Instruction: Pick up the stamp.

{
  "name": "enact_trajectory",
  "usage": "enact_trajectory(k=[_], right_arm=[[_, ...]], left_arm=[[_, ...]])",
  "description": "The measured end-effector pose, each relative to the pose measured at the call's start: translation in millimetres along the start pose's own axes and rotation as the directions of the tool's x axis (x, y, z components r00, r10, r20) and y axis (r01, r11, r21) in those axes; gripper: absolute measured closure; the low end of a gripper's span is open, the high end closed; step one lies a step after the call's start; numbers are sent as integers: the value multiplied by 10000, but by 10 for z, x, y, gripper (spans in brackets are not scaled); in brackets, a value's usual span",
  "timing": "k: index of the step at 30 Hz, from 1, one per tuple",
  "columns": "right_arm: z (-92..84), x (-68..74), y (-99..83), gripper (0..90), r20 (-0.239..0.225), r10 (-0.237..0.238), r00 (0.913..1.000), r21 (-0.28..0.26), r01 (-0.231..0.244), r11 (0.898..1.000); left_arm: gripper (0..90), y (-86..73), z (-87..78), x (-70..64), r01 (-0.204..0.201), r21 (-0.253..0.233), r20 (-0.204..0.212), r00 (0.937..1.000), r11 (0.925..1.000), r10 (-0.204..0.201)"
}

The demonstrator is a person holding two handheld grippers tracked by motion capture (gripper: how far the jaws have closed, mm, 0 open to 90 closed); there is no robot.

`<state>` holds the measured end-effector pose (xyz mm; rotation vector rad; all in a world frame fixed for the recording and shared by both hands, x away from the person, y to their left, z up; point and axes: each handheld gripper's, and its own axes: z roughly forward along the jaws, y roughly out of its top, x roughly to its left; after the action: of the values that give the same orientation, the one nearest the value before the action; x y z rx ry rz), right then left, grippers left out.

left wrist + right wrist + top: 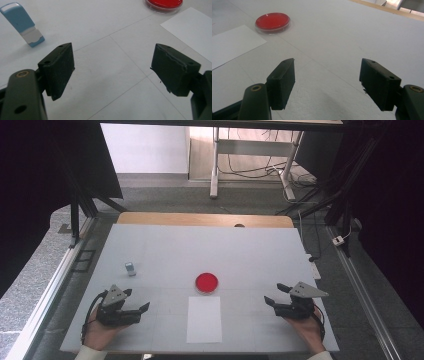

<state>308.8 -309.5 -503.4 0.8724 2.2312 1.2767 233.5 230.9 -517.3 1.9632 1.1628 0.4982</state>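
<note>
A round red dish (206,282) with a clear rim lies near the middle of the white table (210,245); it also lies far off in the left gripper view (163,3) and in the right gripper view (272,22). Just in front of it lies a white paper sheet (204,318). A small blue and white stamp-like block (130,268) stands at the left, seen closer in the left gripper view (22,23). My left gripper (137,301) rests low at the front left, open and empty. My right gripper (274,294) rests at the front right, open and empty.
A wooden strip (205,219) borders the table's far edge. Beyond it are desk legs (215,165) and cables on the floor. Dark frame struts (80,205) stand at the left and right sides. The person's hands (97,335) come in from the bottom edge.
</note>
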Motion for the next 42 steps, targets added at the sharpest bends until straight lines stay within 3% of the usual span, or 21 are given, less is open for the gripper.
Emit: enact_trajectory(k=[19, 42], right_arm=[[-28, 39, -7, 301, 76, -322, 9995, -58, 322, 9995], [-34, 41, -7, 312, 86, -88, 9999, -194, 90, 9998]], left_arm=[[186, -62, -19, -35, -295, -57, -120, 9995, 9995, 295], [194, -1, -49, -2, -423, -176, -446, 9981, 9989, 415]])
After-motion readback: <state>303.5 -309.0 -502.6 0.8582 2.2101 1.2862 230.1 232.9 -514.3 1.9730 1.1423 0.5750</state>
